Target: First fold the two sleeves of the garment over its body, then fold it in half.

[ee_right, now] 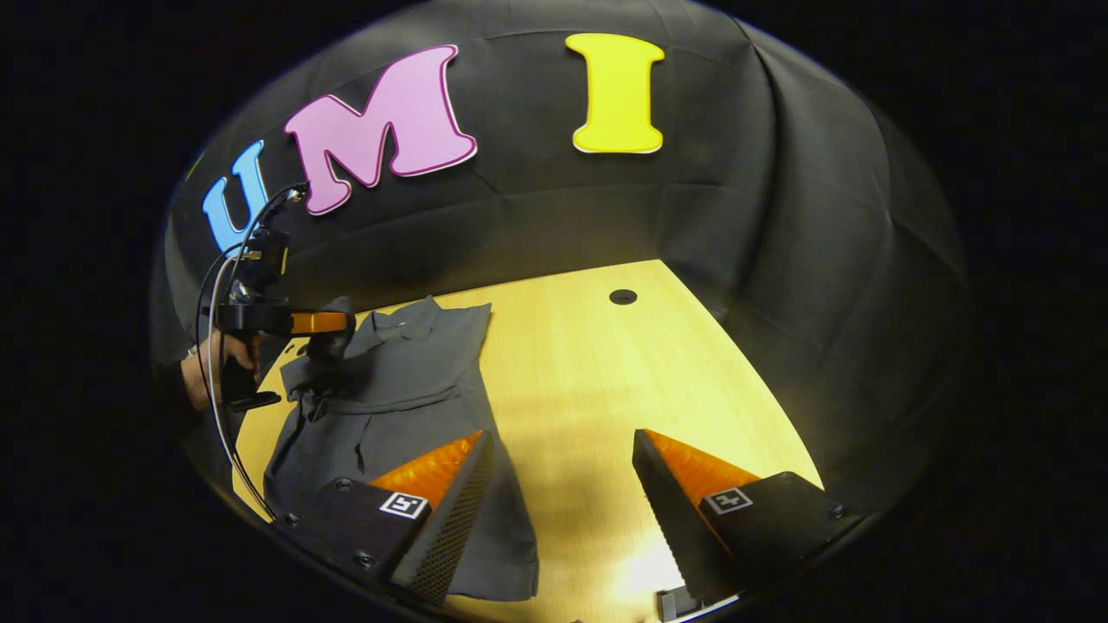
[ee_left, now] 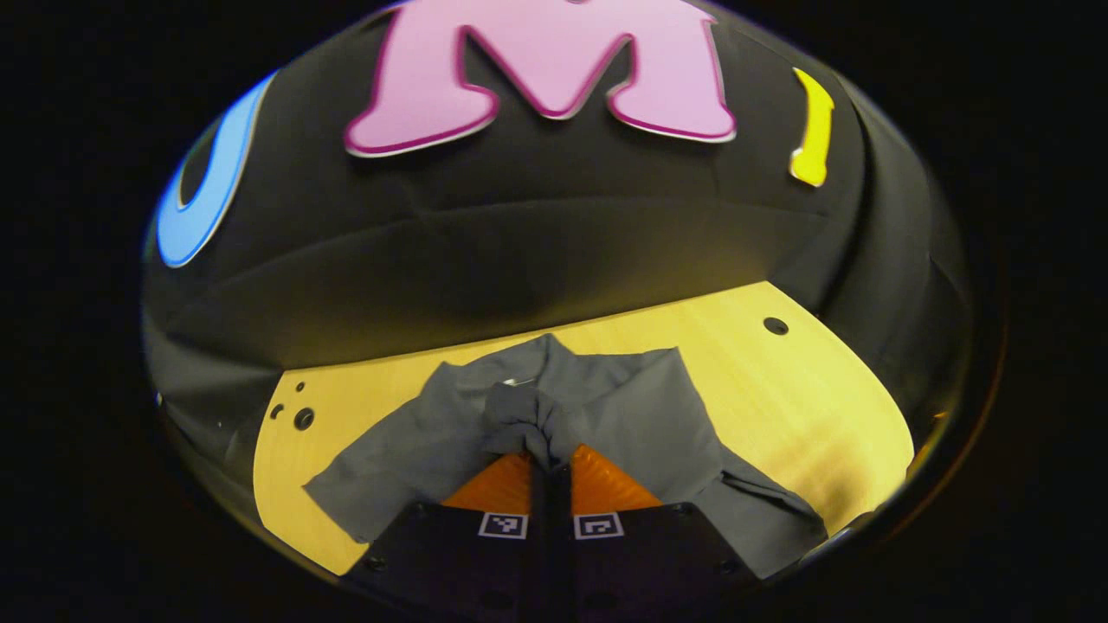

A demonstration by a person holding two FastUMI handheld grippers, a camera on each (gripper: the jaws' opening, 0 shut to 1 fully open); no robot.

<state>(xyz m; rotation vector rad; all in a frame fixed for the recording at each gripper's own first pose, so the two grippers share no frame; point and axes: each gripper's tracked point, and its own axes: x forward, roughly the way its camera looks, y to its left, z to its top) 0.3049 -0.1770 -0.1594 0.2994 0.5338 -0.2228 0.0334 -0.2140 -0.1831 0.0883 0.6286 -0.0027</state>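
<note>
In the left gripper view, my left claw (ee_left: pixel 551 463) sits nearest, its two fingers pressed together with a bunched fold of the grey short-sleeved fabric shirt (ee_left: pixel 623 415) pinched between the tips. I take that fold for a sleeve, though I cannot be sure which part of the cloth it is. The pinched fabric stands up in a crumpled ridge just beyond my fingertips, and the rest of the shirt spreads out on either side of it over the pale yellow wooden tabletop (ee_left: pixel 779 389). Each finger base carries a small black-and-white square marker; there is no writing on them I can read.

In the right gripper view, my right claw (ee_right: pixel 563 472) hangs wide open, its fingers well apart, holding nothing. Its left finger (ee_right: pixel 433 510) hovers over the near hem of the shirt (ee_right: pixel 407 389), and I cannot tell whether it touches the cloth; the other finger is above bare tabletop (ee_right: pixel 589 363) beside the shirt. Beyond the hem, the shirt lies flat along the left part of the table, collar toward the far edge. At its far left side my other claw (ee_right: pixel 333 333) appears, gripped by a hand (ee_right: pixel 203 368), with a dark lump of shirt fabric raised at its tip and cables trailing from its body. Past the shirt, a small round dark hole (ee_right: pixel 622 297) sits in the tabletop near the far edge.
</note>
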